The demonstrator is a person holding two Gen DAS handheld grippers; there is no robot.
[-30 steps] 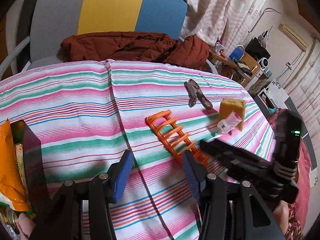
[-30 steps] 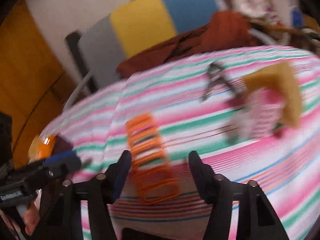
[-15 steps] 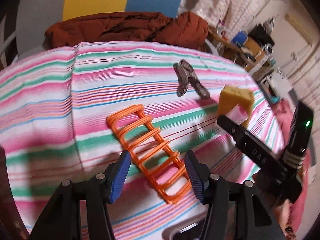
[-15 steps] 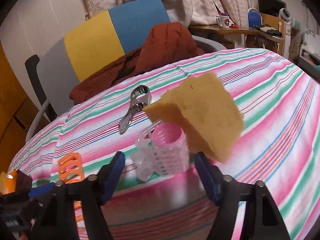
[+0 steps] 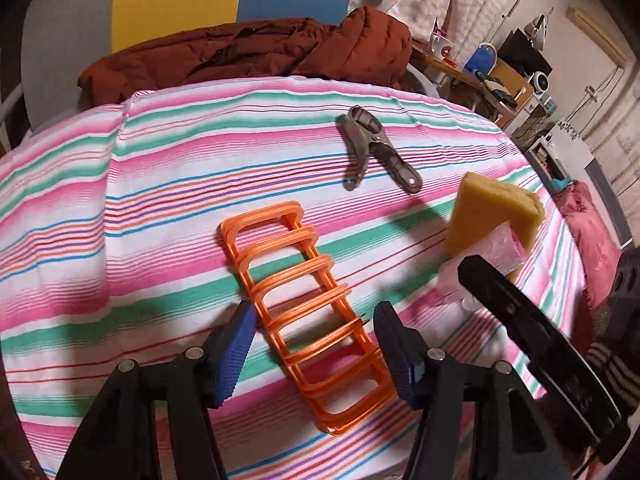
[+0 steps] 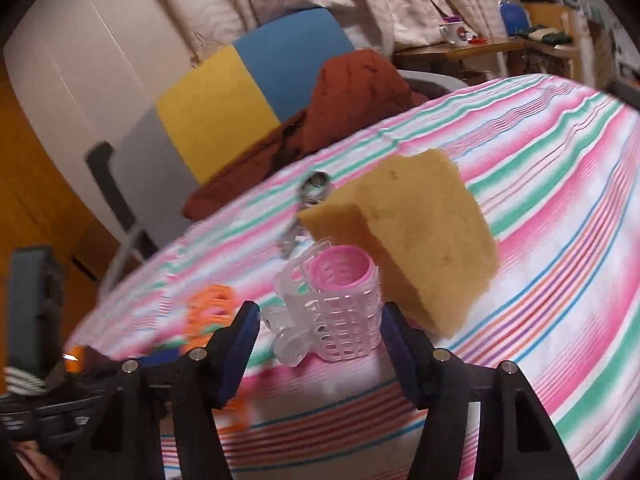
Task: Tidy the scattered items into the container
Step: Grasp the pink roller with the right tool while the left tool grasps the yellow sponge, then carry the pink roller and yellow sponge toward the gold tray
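An orange ladder-shaped plastic rack (image 5: 280, 276) lies flat on the striped tablecloth (image 5: 120, 200). My left gripper (image 5: 316, 356) straddles its near end, jaws opening, pads clear of it. To the right a yellow sponge (image 5: 492, 212) leans over a pink hair curler (image 5: 508, 248). A grey metal clamp (image 5: 372, 152) lies farther back. In the right wrist view the pink curler (image 6: 344, 312) with its clear clip sits between the fingers of my right gripper (image 6: 318, 344). Its jaws are closing, and the pads do not press on it. The sponge (image 6: 420, 232) stands just behind. The container is out of view.
A chair with a grey, yellow and blue back (image 5: 180, 0) stands behind the table, with a rust-brown jacket (image 5: 260, 52) heaped on it. A side table with a mug (image 5: 440, 46) and clutter is at the back right. The table's right edge drops off past the sponge.
My left gripper shifted right, the rack now lies between its fingers, and the dark box with the orange packet left its view. My right gripper swung from the rack to the curler and sponge.
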